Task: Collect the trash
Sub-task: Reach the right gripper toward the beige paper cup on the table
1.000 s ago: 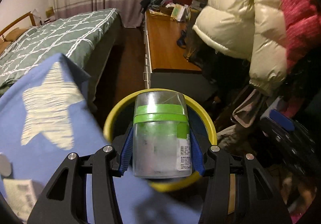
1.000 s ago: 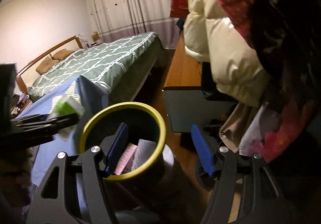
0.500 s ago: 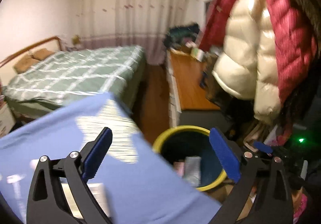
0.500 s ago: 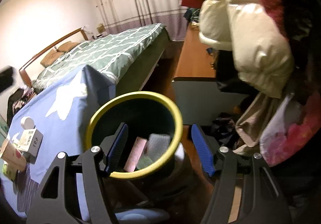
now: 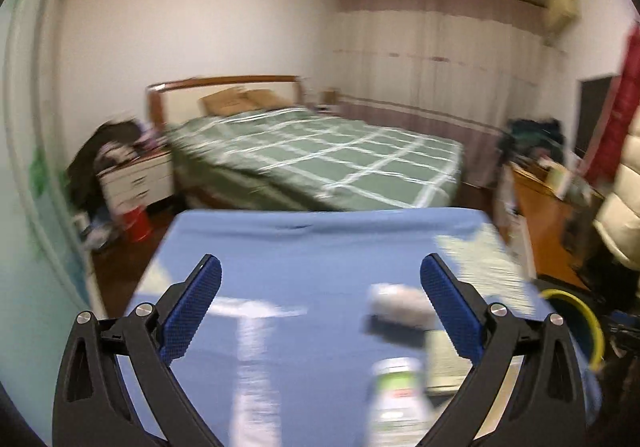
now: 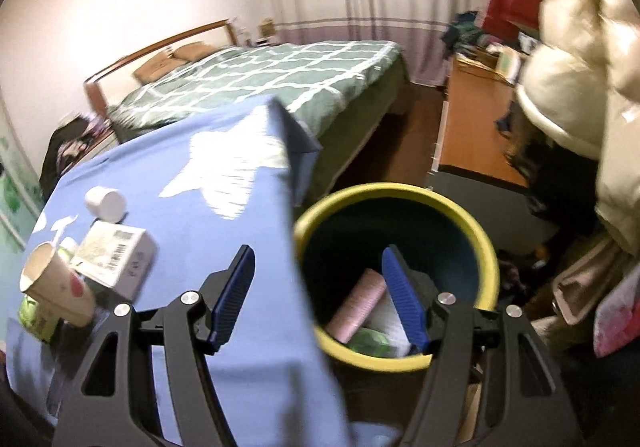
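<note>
The yellow-rimmed bin [image 6: 396, 357] stands beside the blue star-print table [image 6: 208, 231] and holds a pink roll [image 6: 358, 307] and other trash. My right gripper [image 6: 320, 295] is open and empty, hanging over the table edge and the bin's left rim. On the table to its left lie a paper cup [image 6: 56, 287], a white box [image 6: 116, 253] and a white cap [image 6: 106, 203]. My left gripper [image 5: 320, 311] is open and empty over the table [image 5: 304, 259]; blurred items show there, a white box [image 5: 400, 313] and a green-labelled bottle [image 5: 400, 395]. The bin rim [image 5: 588, 319] shows at the right.
A green checked bed [image 6: 272, 83] lies behind the table. A wooden cabinet [image 6: 476, 135] and hanging puffy coats [image 6: 580, 59] stand on the right of the bin. A nightstand with clothes [image 5: 132, 171] stands left of the bed.
My left gripper opened and let go of the green-banded jar over the bin, then swung left over the table. My right gripper shifted left toward the table edge.
</note>
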Demonstrator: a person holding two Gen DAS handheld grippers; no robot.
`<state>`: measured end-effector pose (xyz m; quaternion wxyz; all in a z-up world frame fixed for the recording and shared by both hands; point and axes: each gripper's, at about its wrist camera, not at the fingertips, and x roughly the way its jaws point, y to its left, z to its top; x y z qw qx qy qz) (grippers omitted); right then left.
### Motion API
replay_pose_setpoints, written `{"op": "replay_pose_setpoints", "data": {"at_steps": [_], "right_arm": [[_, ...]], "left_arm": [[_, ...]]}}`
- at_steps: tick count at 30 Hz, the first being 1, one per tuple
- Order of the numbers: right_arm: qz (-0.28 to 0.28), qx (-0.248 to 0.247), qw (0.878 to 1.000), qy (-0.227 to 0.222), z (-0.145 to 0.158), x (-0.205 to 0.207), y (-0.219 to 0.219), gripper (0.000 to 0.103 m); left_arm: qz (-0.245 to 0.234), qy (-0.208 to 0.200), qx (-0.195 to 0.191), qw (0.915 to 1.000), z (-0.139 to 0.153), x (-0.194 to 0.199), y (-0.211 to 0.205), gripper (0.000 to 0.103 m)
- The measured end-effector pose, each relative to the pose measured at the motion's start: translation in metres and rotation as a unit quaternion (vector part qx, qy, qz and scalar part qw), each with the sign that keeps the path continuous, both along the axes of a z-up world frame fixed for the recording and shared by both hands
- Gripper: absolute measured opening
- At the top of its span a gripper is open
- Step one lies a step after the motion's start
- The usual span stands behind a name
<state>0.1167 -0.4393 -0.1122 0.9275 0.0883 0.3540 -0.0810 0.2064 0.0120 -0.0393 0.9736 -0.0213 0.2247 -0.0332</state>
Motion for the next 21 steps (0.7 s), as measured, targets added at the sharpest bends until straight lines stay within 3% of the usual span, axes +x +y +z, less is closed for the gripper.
{"op": "replay_pose_setpoints", "data": {"at_steps": [7, 14, 21], "right_arm": [[0.087, 0.012, 0.996, -0.009, 0.013, 0.02, 0.063, 0.063], [0.214, 0.02, 0.977, -0.013, 0.016, 0.012, 0.131, 0.07], [0.307, 0.008, 0.951, -0.012, 0.002, 0.005, 0.195, 0.081]], "left_arm": [[0.096, 0.008, 0.014, 0.9953, -0.056, 0.016, 0.073, 0.098], [0.094, 0.024, -0.004, 0.9953, -0.075, 0.022, 0.089, 0.098], [0.074, 0.028, 0.009, 0.9968, -0.079, 0.017, 0.061, 0.098]]}}
